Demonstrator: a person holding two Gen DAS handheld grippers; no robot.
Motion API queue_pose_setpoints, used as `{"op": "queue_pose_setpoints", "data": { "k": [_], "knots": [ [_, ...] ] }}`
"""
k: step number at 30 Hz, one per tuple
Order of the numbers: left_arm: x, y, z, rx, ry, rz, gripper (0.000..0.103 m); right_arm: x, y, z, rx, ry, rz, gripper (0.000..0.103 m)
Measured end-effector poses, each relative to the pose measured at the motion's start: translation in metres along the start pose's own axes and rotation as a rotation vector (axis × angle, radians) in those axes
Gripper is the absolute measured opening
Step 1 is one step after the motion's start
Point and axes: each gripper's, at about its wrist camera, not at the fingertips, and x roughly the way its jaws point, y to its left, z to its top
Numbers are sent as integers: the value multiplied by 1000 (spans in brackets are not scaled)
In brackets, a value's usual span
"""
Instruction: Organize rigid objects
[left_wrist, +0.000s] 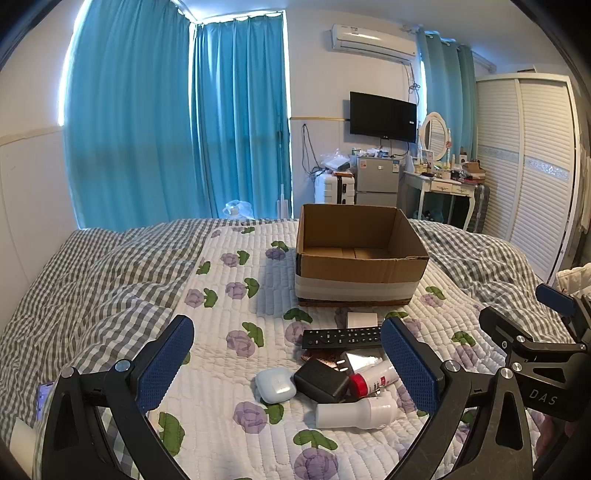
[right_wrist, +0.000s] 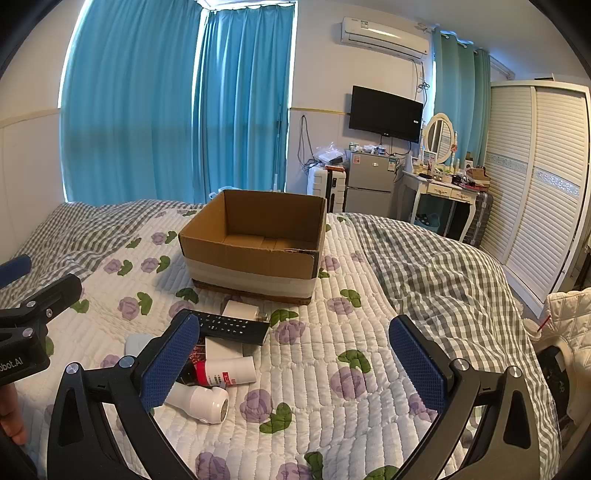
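An open cardboard box stands on the quilt ahead of both grippers; the part of its floor in view is bare. The left gripper has its jaws wide apart, holding nothing. Between them lies the pile: a remote, a black block, an earbud case, a red-capped tube and a white bottle. A white adapter sits between remote and box. The right gripper is likewise spread and empty, the pile by its left finger.
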Motion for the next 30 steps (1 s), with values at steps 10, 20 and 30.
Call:
{"op": "queue_pose_setpoints", "data": {
  "k": [10,20,30],
  "knots": [
    [0,0,0,-1,0,0,103,0,1,-1,-1,2,1,103],
    [0,0,0,-3,1,3,103,0,1,-1,-3,4,6,103],
    [-2,3,3,-2,-3,3,103,-4,3,5,-12,-1,7,103]
  ]
}}
